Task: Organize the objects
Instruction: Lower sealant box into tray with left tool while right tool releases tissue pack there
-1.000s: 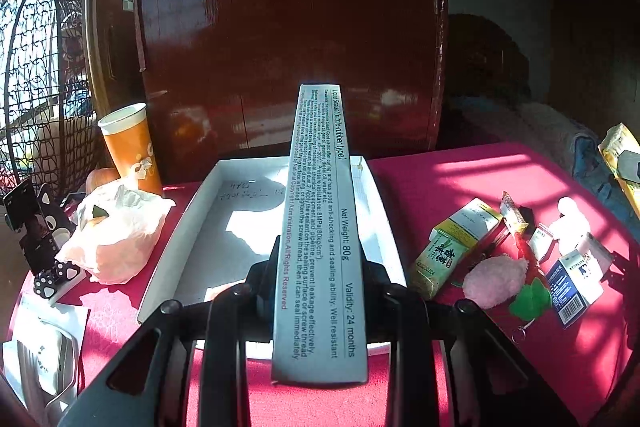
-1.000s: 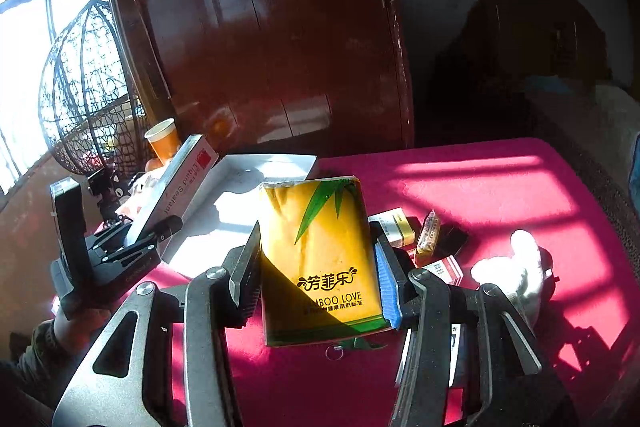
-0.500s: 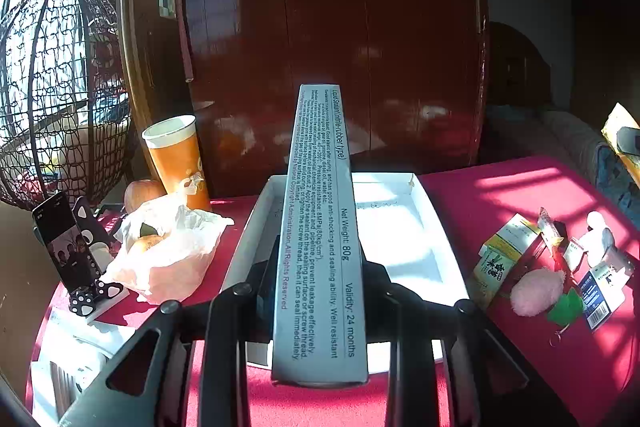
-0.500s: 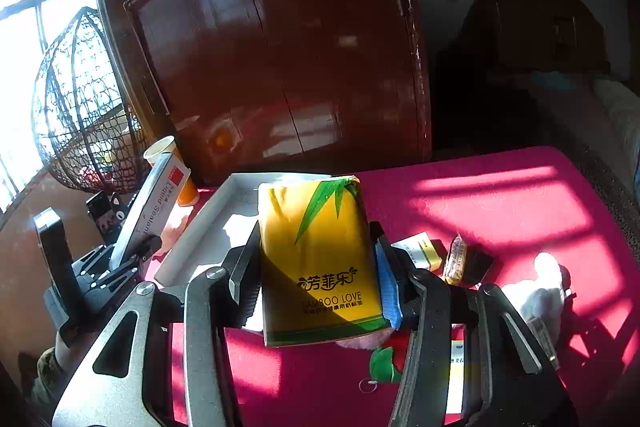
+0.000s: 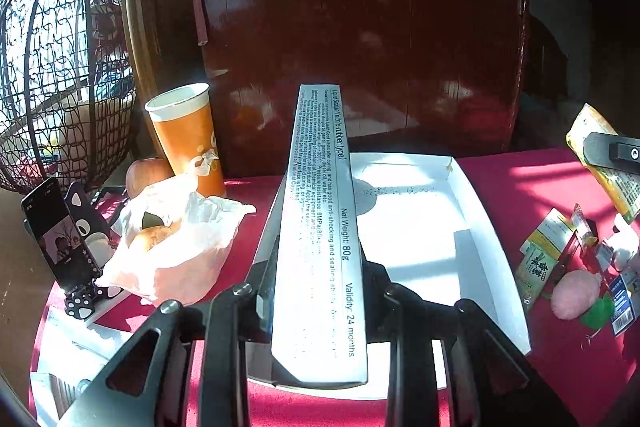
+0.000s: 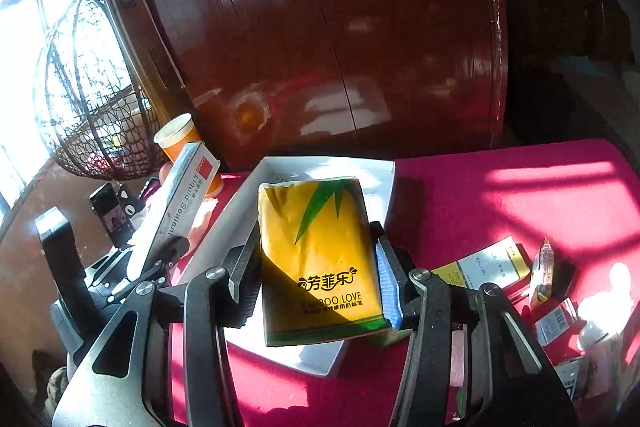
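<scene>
My left gripper (image 5: 320, 291) is shut on a long grey sealant box (image 5: 320, 227), held over the left side of a white shallow tray (image 5: 432, 227) on the red table. The box also shows in the right wrist view (image 6: 180, 199). My right gripper (image 6: 316, 283) is shut on a yellow tissue pack (image 6: 320, 259), held over the near part of the white tray (image 6: 360, 171). The pack shows at the right edge of the left wrist view (image 5: 600, 155).
Left of the tray lie a white plastic bag with food (image 5: 180, 239), an orange paper cup (image 5: 188, 135), an apple (image 5: 144, 175) and a phone on a stand (image 5: 60, 239). Right of it lie small boxes (image 5: 540, 251), a pink pompom (image 5: 576, 293) and sachets. A dark wooden cabinet (image 5: 360, 27) stands behind.
Both grippers have moved left with their loads. The tray now sits right of centre in the left view, and the tissue pack has come over the tray's near part.
</scene>
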A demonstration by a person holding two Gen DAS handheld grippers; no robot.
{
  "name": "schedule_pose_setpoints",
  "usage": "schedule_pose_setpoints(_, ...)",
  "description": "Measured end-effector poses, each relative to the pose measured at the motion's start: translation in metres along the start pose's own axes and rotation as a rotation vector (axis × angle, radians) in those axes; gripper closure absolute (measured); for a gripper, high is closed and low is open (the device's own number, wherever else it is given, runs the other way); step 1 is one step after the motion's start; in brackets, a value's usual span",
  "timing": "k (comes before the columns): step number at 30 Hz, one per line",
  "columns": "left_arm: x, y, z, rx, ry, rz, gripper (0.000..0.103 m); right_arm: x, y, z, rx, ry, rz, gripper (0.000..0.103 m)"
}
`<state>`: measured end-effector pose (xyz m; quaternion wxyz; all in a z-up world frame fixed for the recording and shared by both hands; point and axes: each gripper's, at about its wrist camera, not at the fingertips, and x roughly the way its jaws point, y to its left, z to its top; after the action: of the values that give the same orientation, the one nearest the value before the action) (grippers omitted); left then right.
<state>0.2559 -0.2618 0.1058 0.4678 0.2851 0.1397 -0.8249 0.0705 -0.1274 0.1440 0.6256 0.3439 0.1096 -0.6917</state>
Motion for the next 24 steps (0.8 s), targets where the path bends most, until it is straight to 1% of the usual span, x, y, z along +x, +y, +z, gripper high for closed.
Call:
schedule_pose_setpoints(2,0.014,-0.002,-0.001,-0.019,0.048,-0.061,0.075,0.025,0.004,-0.004,0.021,0.048,0.003,0.055)
schedule_pose_setpoints(4,0.027,-0.006,-0.003,-0.026,0.082,-0.091,0.075,0.046,0.009,-0.010,0.019,0.083,-0.005,0.055)
schedule_pose_setpoints(7,0.042,-0.010,-0.006,-0.025,0.117,-0.106,0.075,0.074,0.018,-0.019,-0.002,0.125,-0.028,0.055)
schedule_pose_setpoints(12,0.060,-0.008,-0.013,-0.046,0.162,-0.123,0.075,0.109,0.023,-0.031,-0.005,0.192,-0.053,0.054)
schedule_pose_setpoints(15,0.068,-0.004,-0.016,-0.064,0.181,-0.125,0.075,0.123,0.025,-0.035,-0.005,0.207,-0.062,0.053)
schedule_pose_setpoints(16,0.070,-0.003,-0.017,-0.067,0.190,-0.121,0.074,0.125,0.025,-0.036,-0.005,0.204,-0.065,0.050)
schedule_pose_setpoints(17,0.072,-0.001,-0.017,-0.070,0.195,-0.115,0.072,0.126,0.025,-0.037,-0.009,0.199,-0.070,0.048)
schedule_pose_setpoints(18,0.072,0.000,-0.018,-0.076,0.193,-0.110,0.058,0.126,0.025,-0.038,-0.012,0.196,-0.069,0.035)
schedule_pose_setpoints(19,0.072,0.003,-0.017,-0.083,0.186,-0.101,0.043,0.126,0.025,-0.038,-0.013,0.193,-0.071,0.017)
schedule_pose_setpoints(20,0.072,0.003,-0.017,-0.079,0.180,-0.068,0.017,0.123,0.024,-0.038,-0.006,0.175,-0.074,0.014)
schedule_pose_setpoints(21,0.069,0.005,-0.016,-0.084,0.161,-0.057,0.000,0.120,0.022,-0.037,0.000,0.158,-0.079,0.013)
schedule_pose_setpoints(22,0.065,0.007,-0.015,-0.095,0.133,-0.058,0.000,0.118,0.021,-0.036,0.001,0.151,-0.086,0.011)
schedule_pose_setpoints(23,0.062,0.009,-0.014,-0.103,0.124,-0.048,0.000,0.114,0.020,-0.036,0.008,0.142,-0.088,0.009)
schedule_pose_setpoints(24,0.059,0.011,-0.013,-0.111,0.115,-0.031,0.000,0.110,0.018,-0.035,0.019,0.133,-0.088,0.004)
